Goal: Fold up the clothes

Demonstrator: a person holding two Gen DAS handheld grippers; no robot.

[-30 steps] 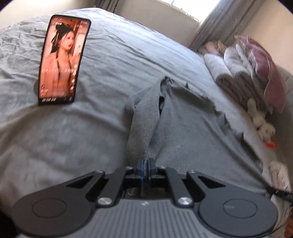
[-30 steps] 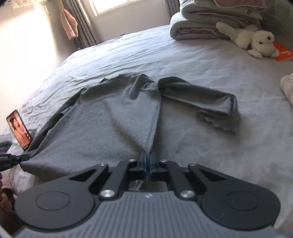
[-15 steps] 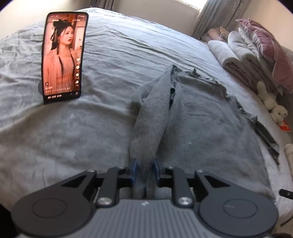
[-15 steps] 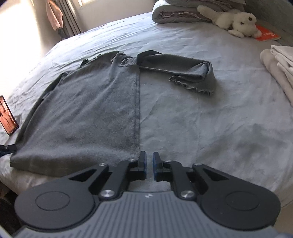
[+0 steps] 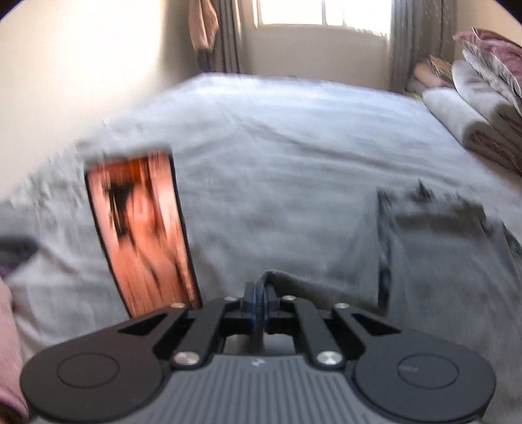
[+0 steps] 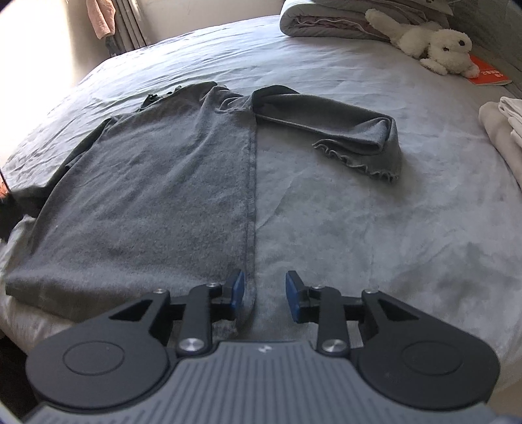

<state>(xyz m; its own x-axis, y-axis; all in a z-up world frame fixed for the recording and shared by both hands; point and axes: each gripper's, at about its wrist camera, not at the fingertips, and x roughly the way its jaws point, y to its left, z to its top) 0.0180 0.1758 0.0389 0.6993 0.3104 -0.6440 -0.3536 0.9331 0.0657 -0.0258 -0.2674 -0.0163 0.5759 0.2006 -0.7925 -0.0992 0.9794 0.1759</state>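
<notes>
Grey long-sleeved top, the garment being folded, lies spread flat on a grey bed, filling the left half of the right wrist view. The right gripper has just been opening; its blue-padded jaws stand apart at about 6 o'clock, one on either side of the top's right side seam near the hem corner, and neither pad presses the cloth. From there the seam runs straight toward 12 o'clock to the shoulder, where one sleeve stretches out toward 2 o'clock and doubles back on itself, its frilled cuff lying on the bedcover. At 1 o'clock a white plush toy rests beside an orange booklet, with rolled bedding behind it and folded pale cloth at 3 o'clock. In the blurred left wrist view, the left gripper has its jaws pinched together on a fold of the top's grey fabric, which lifts from the pads and trails away toward 3 o'clock onto the rest of the garment. At 9 o'clock, just beside that gripper, a phone stands upright on the bed with its screen lit. A window with curtains sits at 12 o'clock.
</notes>
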